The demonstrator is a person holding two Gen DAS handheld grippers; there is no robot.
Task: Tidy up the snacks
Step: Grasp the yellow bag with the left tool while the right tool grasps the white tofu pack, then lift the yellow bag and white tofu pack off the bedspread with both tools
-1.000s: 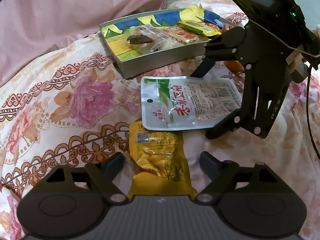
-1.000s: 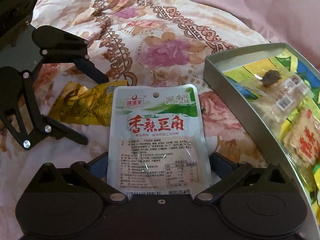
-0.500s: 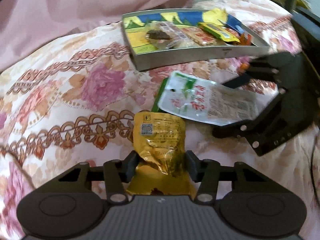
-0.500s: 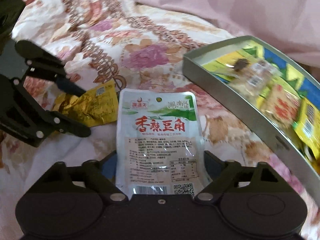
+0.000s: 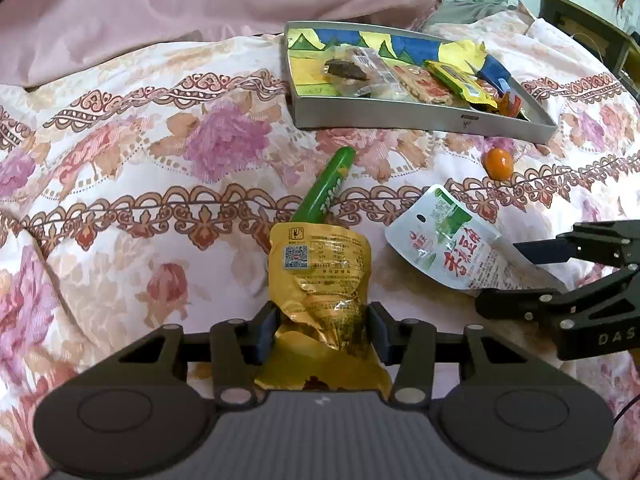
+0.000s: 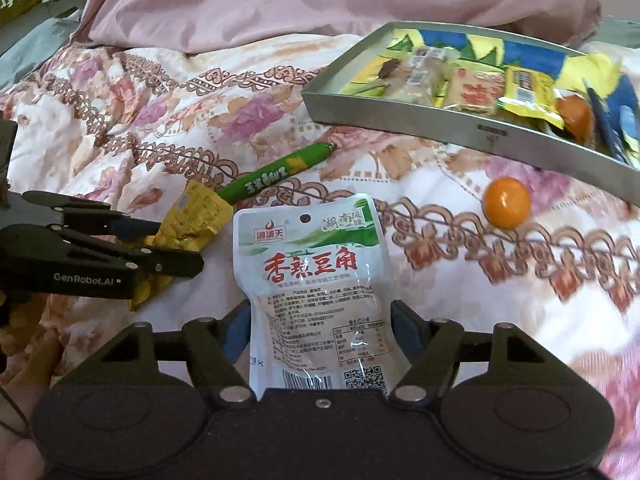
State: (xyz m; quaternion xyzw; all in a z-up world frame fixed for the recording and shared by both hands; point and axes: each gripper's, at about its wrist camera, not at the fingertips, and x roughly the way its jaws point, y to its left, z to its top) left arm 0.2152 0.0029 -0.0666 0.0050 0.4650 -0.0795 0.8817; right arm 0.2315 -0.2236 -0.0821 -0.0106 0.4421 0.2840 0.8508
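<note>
The yellow packet (image 5: 320,280) sits between the fingers of the left gripper (image 5: 322,330), which are closing and already press its crumpled sides. The white pouch (image 6: 316,292) stands between the fingers of the right gripper (image 6: 322,330); these are closing too, about half open, with the pads at the pouch's edges. Just beyond the yellow packet a green stick (image 5: 326,190) lies on the bed (image 5: 140,200). An orange ball (image 6: 506,202) rests ahead of the right fingers, near the tray (image 6: 400,114) of snacks further on.
</note>
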